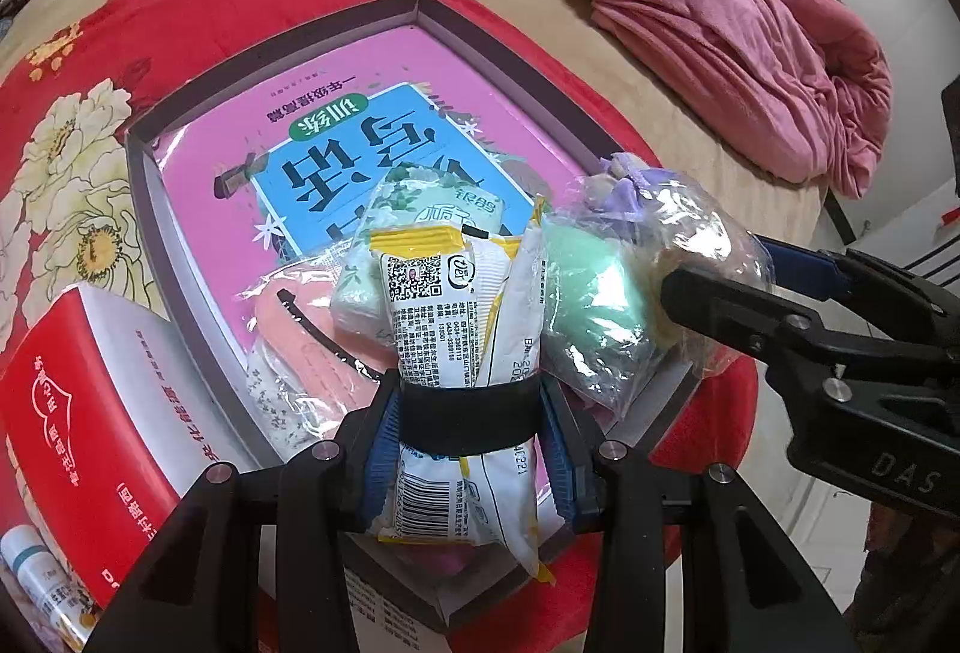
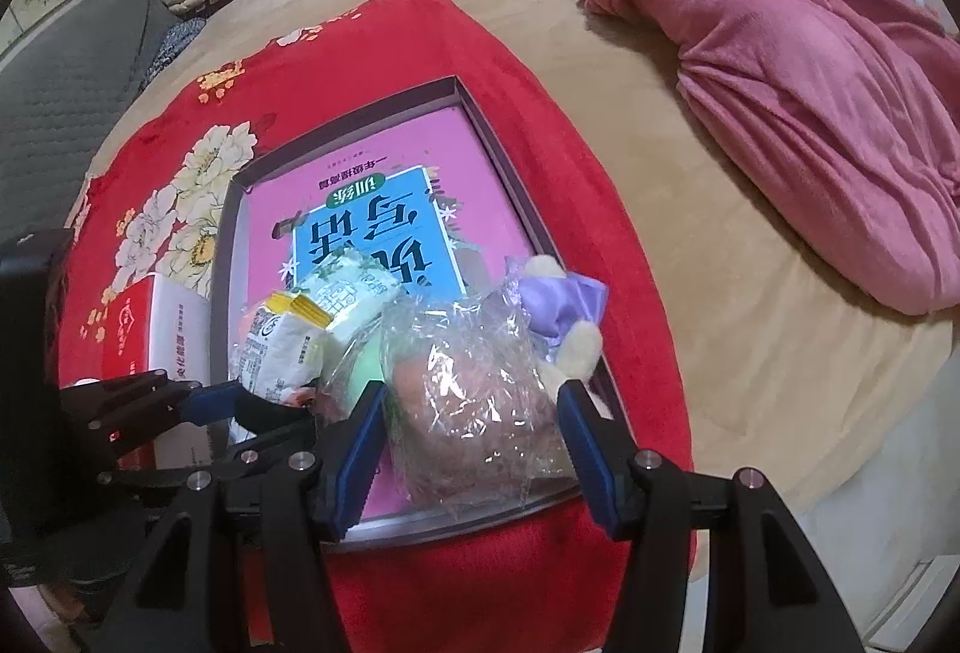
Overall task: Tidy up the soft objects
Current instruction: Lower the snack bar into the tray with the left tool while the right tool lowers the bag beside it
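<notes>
Bed: beige, open room 3 o'clock of red cloth.
Tray: rim free at 12.
L gripper: part-closed, clamps white-yellow pack at tray's 6 edge.
R gripper: half-wide, pads against clear-wrapped bundle, at 5.

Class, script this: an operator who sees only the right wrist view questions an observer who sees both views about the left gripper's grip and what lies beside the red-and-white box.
Operator: Is the left gripper gripping anything?
Observer: Yes. The left gripper clamps a white-and-yellow printed plastic packet across its middle, with the barcode end nearest the camera.
Operator: Is anything beside the red-and-white cardboard box?
Observer: A small white bottle lies by its near corner.
</notes>
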`<state>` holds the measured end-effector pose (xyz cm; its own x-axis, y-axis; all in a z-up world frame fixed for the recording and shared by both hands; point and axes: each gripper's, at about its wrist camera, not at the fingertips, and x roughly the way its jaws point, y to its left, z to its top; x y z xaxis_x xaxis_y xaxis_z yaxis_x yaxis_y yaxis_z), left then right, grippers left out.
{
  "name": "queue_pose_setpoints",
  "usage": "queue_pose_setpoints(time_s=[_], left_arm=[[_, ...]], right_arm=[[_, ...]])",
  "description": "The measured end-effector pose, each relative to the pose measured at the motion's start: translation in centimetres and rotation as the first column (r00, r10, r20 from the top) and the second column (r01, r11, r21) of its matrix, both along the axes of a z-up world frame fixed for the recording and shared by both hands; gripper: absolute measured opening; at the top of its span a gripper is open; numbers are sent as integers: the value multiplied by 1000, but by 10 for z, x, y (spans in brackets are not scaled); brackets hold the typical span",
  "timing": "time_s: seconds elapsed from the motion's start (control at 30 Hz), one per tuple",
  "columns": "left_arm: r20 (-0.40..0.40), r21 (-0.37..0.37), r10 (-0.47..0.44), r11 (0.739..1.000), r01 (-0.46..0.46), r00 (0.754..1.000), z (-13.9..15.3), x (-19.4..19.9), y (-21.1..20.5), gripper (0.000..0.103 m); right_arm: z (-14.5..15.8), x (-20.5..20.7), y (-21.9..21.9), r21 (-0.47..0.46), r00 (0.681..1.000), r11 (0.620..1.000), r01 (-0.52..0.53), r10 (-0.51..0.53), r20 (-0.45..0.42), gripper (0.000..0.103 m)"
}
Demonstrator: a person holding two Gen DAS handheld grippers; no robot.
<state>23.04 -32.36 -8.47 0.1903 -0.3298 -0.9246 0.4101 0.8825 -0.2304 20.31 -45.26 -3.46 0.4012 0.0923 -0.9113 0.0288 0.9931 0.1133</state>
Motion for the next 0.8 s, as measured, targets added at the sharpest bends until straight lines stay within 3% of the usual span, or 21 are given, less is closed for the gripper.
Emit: queue_pose_setpoints(time_s=[0.3,0.8], left_arm=[[2,6,-1,1000,1,1000,0,0,1,44],[1,24,-7,1000,7,1000,-1,0,-2,44]], right_arm=[[-4,12,14,-100,999,994,-41,40,-11,58],[9,6,6,-74,999,997,-32,34,20,64]])
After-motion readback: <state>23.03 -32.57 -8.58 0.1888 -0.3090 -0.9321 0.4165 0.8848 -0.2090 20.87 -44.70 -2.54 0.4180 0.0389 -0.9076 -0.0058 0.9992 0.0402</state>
